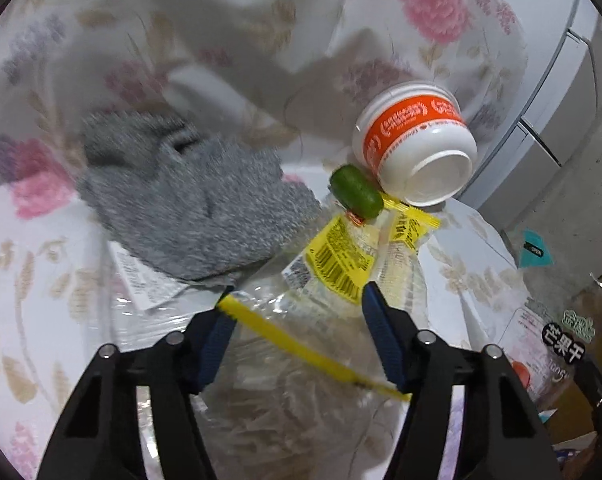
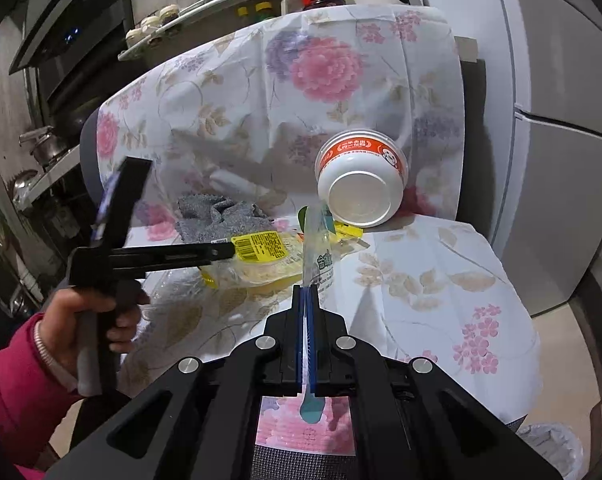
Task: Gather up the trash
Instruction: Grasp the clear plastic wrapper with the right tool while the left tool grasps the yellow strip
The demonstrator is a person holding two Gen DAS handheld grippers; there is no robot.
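A clear plastic food bag with yellow labels lies on the flower-print cloth; it also shows in the right wrist view. My left gripper is open, its jaws on either side of the bag's yellow strip. It also shows from the side in the right wrist view. My right gripper is shut on a thin clear and teal wrapper that stands upright. A white and orange instant noodle cup lies tipped over behind the bag, also in the right wrist view. A green oval object rests beside it.
A grey cloth lies left of the bag. The flower-print cloth covers a chair seat and back. A grey fridge stands at the right. A stove and a shelf of jars are at the back left. A lined bin stands on the floor at lower right.
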